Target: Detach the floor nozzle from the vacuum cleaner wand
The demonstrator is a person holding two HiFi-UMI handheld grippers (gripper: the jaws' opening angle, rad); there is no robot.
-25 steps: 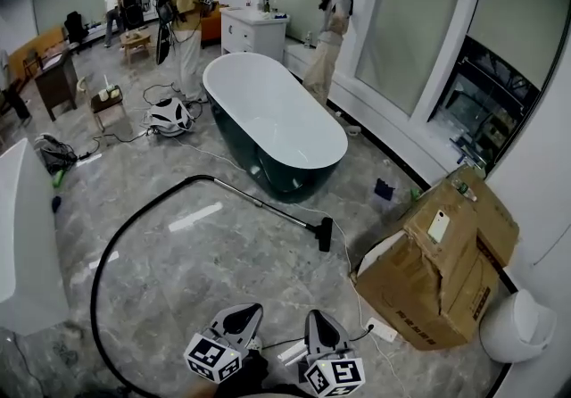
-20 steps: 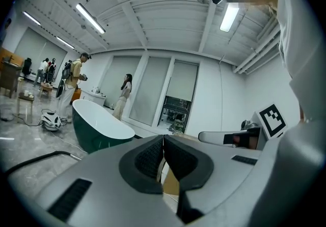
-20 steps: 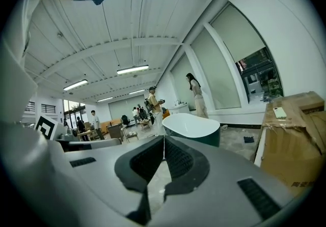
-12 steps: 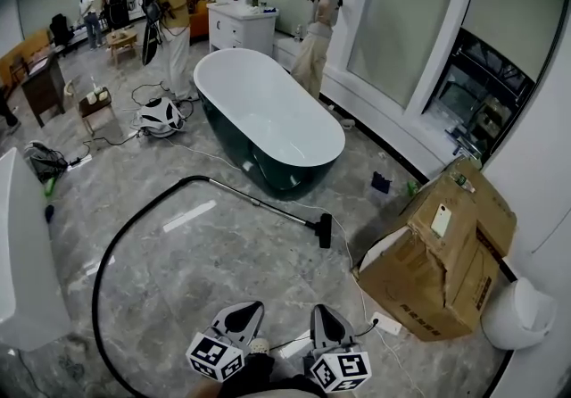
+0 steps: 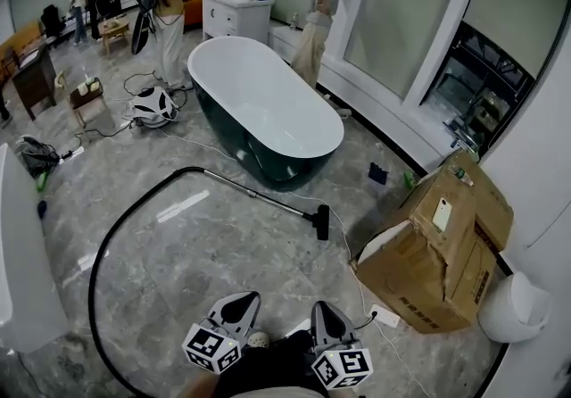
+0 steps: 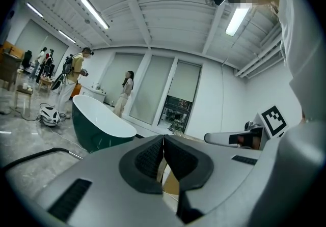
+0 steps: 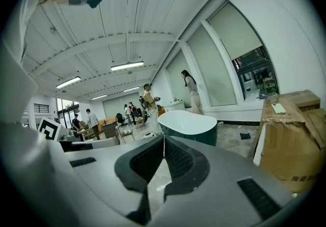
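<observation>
The black floor nozzle (image 5: 321,221) lies on the marble floor, joined to a thin metal wand (image 5: 254,191) that runs up-left to a black hose (image 5: 116,236) curving round the left. My left gripper (image 5: 242,300) and right gripper (image 5: 320,308) hang at the bottom of the head view, well short of the nozzle, both shut and holding nothing. In the left gripper view the wand's end (image 6: 74,154) shows low at the left beside the shut jaws of my left gripper (image 6: 163,142). The right gripper view shows my right gripper (image 7: 163,147) with its pads together.
A dark green bathtub (image 5: 259,111) stands just beyond the wand. A large torn cardboard box (image 5: 437,253) sits right of the nozzle, with a white power strip (image 5: 385,317) and cable at its foot. Two people (image 5: 166,4) stand behind the tub; a white bin (image 5: 513,305) stands far right.
Both grippers have edged forward across the floor toward the nozzle, and the tub and box sit slightly nearer in view. Jaws stayed shut.
</observation>
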